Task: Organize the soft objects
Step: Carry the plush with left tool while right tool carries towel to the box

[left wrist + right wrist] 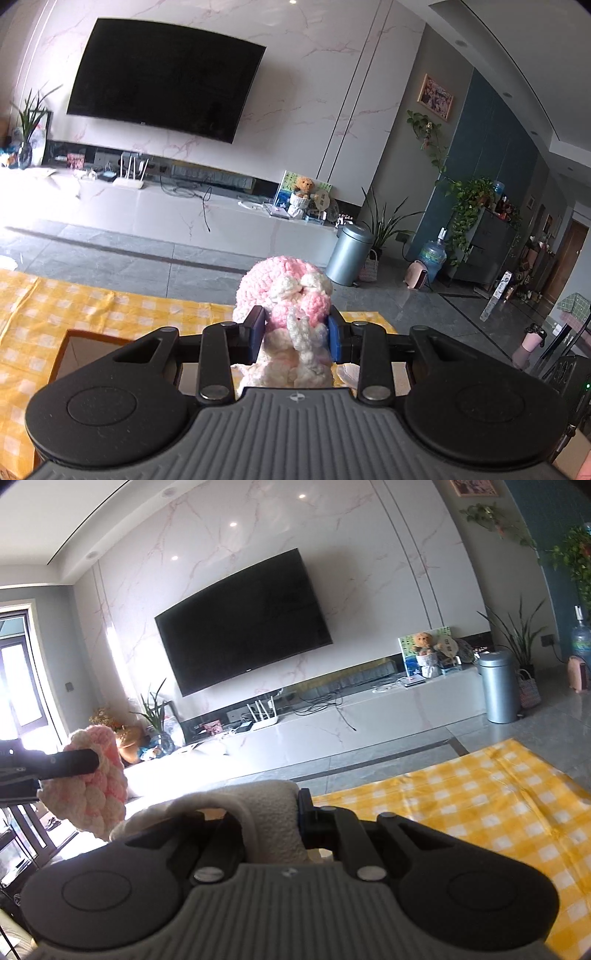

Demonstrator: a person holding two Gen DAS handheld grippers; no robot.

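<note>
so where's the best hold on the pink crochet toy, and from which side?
Across the narrow white part just below the pink crochet toy's round pink end, coming in level from the white end. The left tongs already pinch it there; the bulge beyond the pads should resist slipping, a judgement only.

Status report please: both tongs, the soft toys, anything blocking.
Left tongs shut on pink crochet toy, held above open cardboard box. Right tongs shut on cream plush. Nothing seen blocking.

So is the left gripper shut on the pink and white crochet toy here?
Yes. The left gripper is shut on the pink and white crochet toy; both blue pads press its sides, holding it up.
</note>
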